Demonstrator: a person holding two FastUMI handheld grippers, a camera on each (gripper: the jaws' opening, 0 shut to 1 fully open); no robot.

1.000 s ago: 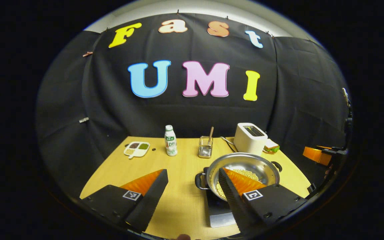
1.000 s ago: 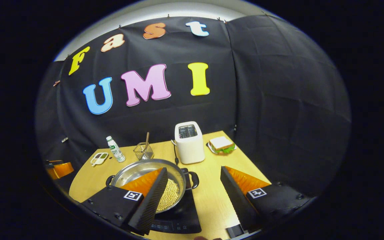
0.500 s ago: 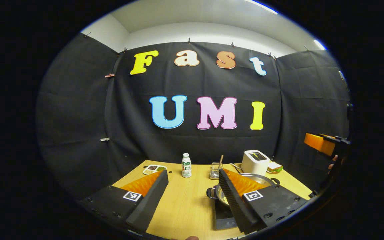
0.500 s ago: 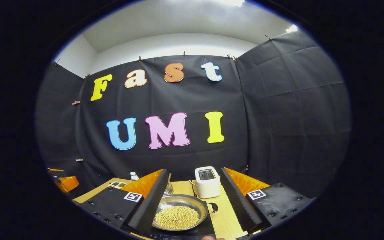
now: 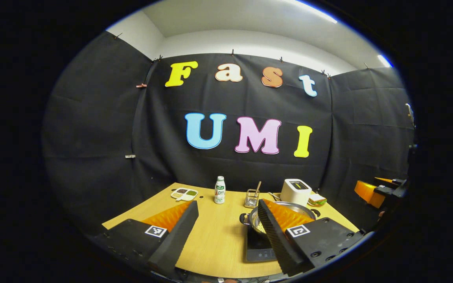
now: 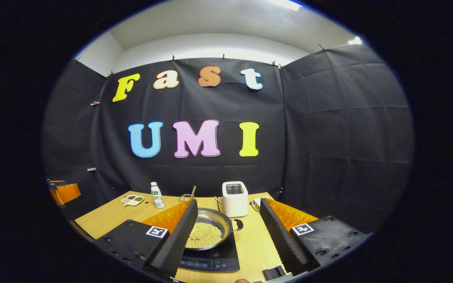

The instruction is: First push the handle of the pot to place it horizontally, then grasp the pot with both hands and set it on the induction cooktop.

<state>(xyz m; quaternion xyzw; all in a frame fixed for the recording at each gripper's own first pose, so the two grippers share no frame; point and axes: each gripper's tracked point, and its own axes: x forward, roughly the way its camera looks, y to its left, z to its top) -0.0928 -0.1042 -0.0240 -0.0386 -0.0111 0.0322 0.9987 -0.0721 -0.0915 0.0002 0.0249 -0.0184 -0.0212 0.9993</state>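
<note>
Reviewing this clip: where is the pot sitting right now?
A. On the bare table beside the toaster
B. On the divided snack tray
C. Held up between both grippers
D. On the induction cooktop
D: the pot rests on the induction cooktop; both grippers are open and apart from it.

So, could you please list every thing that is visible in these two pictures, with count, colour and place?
pot: one, silver, holding yellowish beans, on the cooktop
induction cooktop: one, black, near edge of table
table: one, light wood
toaster: one, white, behind the pot
sandwich: one, on a plate, beside the toaster
wire basket: one, metal, holding a stick
bottle: one, white, table's back
divided dish: one, white, back left
left gripper: open, above the table
right gripper: open, above the cooktop
</note>
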